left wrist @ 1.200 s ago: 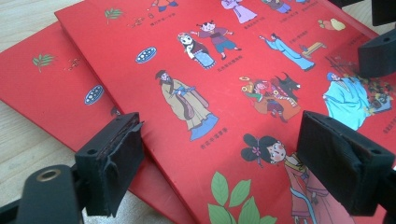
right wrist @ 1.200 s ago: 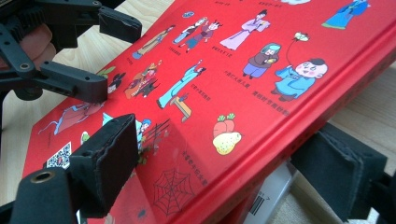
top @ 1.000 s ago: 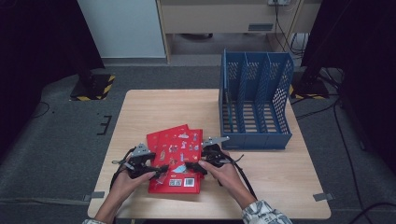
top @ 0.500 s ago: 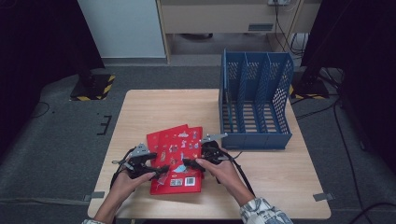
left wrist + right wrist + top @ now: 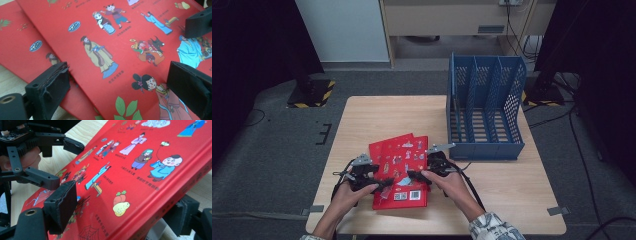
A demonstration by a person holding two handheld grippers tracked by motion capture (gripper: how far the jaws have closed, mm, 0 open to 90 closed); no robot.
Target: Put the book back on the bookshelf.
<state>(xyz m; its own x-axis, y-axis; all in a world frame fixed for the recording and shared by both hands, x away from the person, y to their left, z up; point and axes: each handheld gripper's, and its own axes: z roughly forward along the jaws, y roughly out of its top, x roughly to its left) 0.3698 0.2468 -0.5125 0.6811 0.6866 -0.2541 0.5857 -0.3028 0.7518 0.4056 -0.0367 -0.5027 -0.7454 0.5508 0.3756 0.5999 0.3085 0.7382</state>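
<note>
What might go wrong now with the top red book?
The right claw grips only one edge of the top red book, so it may tilt or slip. The left claw has just been opening above the cover and gives no support. The lower red book might get dragged along.

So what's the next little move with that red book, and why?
Probably lift the top red picture book with the right gripper, then carry it toward the blue file rack. Its jaws clamp the book's edge, one above the cover and one beneath. The left gripper has just been opening; its pads stand clear over the cover, so it seems to have let go.
</note>
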